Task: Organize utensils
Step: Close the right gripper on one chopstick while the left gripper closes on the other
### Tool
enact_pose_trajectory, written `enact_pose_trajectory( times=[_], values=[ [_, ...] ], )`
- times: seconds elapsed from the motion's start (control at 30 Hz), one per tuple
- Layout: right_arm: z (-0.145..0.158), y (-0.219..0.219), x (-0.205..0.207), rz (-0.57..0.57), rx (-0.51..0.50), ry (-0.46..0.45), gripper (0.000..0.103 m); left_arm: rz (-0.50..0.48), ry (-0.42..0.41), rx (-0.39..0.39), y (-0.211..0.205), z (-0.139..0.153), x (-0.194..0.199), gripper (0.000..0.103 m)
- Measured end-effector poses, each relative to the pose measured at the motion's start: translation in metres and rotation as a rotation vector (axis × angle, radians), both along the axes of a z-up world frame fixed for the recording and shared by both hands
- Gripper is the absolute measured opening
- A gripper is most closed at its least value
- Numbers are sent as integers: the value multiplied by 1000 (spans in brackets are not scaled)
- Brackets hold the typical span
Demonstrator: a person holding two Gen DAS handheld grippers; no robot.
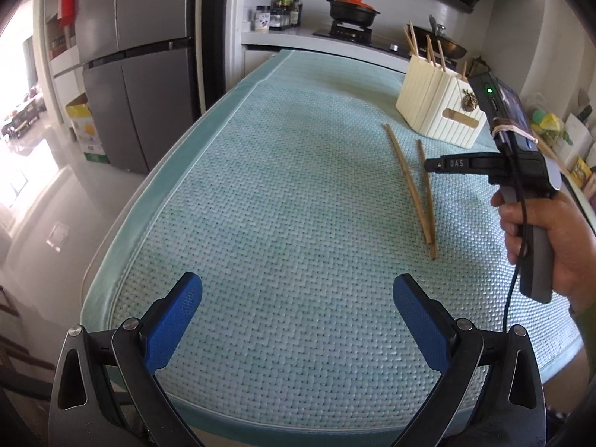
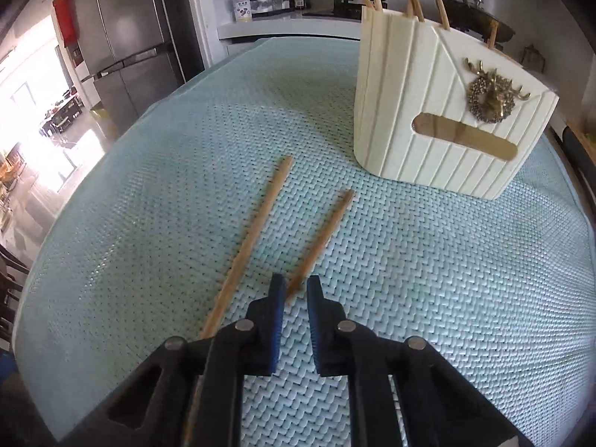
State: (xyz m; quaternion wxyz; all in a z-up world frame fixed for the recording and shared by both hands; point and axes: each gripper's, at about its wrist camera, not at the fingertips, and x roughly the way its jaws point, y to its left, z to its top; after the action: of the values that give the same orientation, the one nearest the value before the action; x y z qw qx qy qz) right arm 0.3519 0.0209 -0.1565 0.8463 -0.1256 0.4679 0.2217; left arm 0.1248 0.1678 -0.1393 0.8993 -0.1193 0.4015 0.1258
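- Now, right gripper (image 2: 296, 290): blue pads drawn in to a narrow gap, with the near end of the shorter chopstick (image 2: 323, 240) between them; whether the pads truly bite the wood is hard to tell, as the stick's tip vanishes behind the left pad.
- Just left of it lies the longer chopstick (image 2: 249, 240), flat on the mat, its near end cut off by the gripper's black linkage.
- From the left wrist view, the two chopsticks converge at their near ends, the right gripper (image 1: 428, 165) poised above them, held in a hand (image 1: 547, 238) at the frame's right.
- Left gripper (image 1: 298, 298): released, jaws spread wide, nothing between them, hovering over bare woven mat (image 1: 279, 186).
- Plenty of open mat left and centre; its near and left edges drop off to the floor.
- Beyond the chopsticks, well apart from them, stands the cream utensil holder (image 2: 428, 111), upright, several chopsticks poking from its top.
- Behind it, a counter with a pot (image 1: 352, 9) and bottles; the holder's inside is hidden.
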Motion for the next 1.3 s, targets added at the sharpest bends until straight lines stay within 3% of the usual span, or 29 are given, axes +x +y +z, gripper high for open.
enact_pose_trajectory(
  times=[0.03,0.1,0.23,0.47,0.53,0.67,0.8,0.93,1.03,1.07,1.13,1.3],
  values=[
    [1,-3,-7,16,-14,-7,7,2,3,0,1,-1,-1,102],
    [-3,-16,-21,36,-44,8,6,2,10,-4,1,-4,-3,102],
    [-1,-65,-54,22,-109,-51,4,-23,34,-24,-5,-10,6,102],
    [3,-176,-66,-159,-112,-19,5,-115,36,-19,-34,-6,26,102],
    [8,-189,-66,-193,-86,-26,8,-129,42,-14,-40,-6,32,102],
    [23,-171,-51,-163,38,-23,19,-148,45,-20,-49,-4,41,102],
    [32,-108,-28,-63,180,4,22,-155,34,4,-55,3,40,102],
    [18,-32,2,26,164,29,23,-126,36,23,-47,5,32,102],
    [-5,-1,7,53,43,18,22,-91,39,11,-35,4,25,102],
    [-3,2,-1,60,7,-41,20,-81,39,8,-31,3,23,102],
    [-3,-6,-14,56,-47,-64,19,-62,44,3,-24,0,19,102],
    [1,-83,-38,-31,-83,-94,13,-62,59,-39,-17,-8,21,102]
  ],
)
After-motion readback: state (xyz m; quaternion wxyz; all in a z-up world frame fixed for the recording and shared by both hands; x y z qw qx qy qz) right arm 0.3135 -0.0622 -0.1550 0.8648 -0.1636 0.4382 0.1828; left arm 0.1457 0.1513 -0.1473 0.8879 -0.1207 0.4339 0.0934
